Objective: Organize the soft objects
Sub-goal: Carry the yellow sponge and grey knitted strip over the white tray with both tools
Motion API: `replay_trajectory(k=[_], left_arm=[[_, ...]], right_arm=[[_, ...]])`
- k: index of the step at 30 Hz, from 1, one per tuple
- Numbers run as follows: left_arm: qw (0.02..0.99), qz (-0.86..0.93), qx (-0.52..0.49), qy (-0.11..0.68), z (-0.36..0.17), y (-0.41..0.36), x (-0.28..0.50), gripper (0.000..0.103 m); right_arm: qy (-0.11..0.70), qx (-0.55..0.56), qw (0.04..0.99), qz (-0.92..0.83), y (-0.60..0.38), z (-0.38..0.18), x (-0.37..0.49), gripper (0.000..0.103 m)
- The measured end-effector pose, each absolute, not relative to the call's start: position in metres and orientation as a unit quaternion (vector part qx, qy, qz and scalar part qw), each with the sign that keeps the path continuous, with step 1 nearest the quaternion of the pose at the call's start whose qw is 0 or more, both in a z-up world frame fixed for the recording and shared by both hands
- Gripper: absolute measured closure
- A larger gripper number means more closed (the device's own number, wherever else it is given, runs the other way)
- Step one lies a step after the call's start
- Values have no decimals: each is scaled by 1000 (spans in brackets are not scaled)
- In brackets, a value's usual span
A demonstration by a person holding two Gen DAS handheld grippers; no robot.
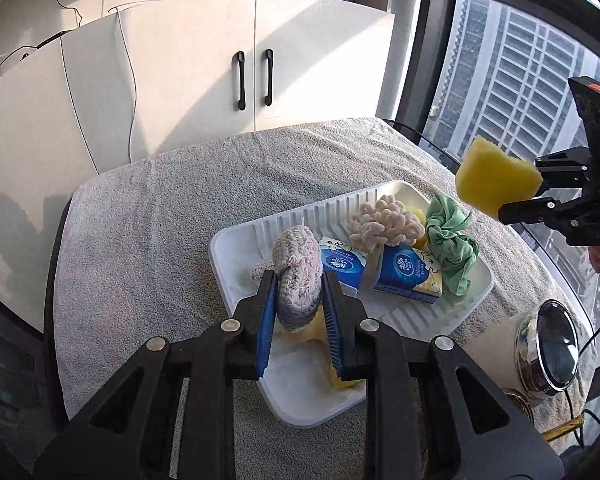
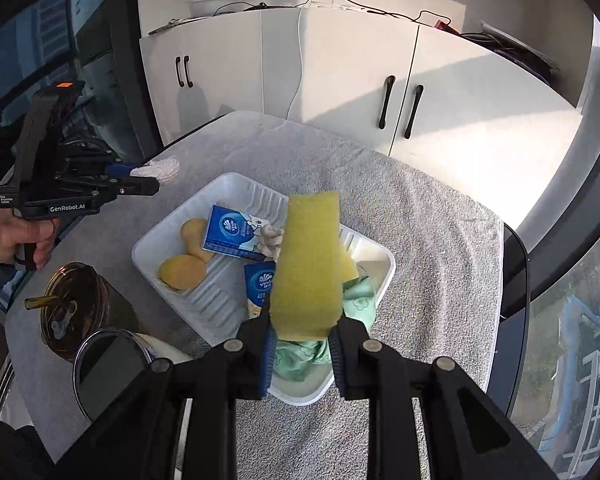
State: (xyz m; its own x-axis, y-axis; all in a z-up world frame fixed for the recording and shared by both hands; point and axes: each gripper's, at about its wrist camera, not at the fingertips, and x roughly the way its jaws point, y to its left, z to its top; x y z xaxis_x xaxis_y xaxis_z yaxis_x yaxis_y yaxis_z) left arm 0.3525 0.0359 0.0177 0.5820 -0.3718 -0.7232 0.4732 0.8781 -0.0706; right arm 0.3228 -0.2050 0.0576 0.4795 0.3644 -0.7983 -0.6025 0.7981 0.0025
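Note:
My left gripper (image 1: pixel 300 280) is shut on a grey-white crocheted piece (image 1: pixel 298 276) and holds it above the near end of the white tray (image 1: pixel 236 276). My right gripper (image 2: pixel 302 320) is shut on a yellow sponge (image 2: pixel 308 268), held above the tray's (image 2: pixel 156 240) right end; the sponge also shows at the right of the left wrist view (image 1: pixel 494 178). In the tray lie two blue tissue packs (image 1: pixel 406 270) (image 2: pixel 230 232), a cream knitted piece (image 1: pixel 386 220), a green cloth (image 1: pixel 452 240) and a yellow peanut-shaped sponge (image 2: pixel 186 260).
The tray sits on a grey towel (image 1: pixel 148 240) covering the table. A round mirror (image 1: pixel 556 352) and a brown lidded cup (image 2: pixel 76 312) stand near the table's edge. White cabinets (image 1: pixel 220 72) are behind, a window (image 1: pixel 512 72) beside.

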Motion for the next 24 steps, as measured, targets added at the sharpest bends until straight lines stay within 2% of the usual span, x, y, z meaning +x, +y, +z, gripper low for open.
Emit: replay_trajectory(k=[8,15,24], left_arm=[[880,-235,61,408,-11,43,380,82],[872,-244,95,414,-32,36,370,82],[872,-240,90,418,-41,42,362,82]], right_arm=[[434,-171,804,370,-162,22,340,78],[440,-201,778,401,-141,3,339,78],[456,-206,764,407,-135,-13,355,78]])
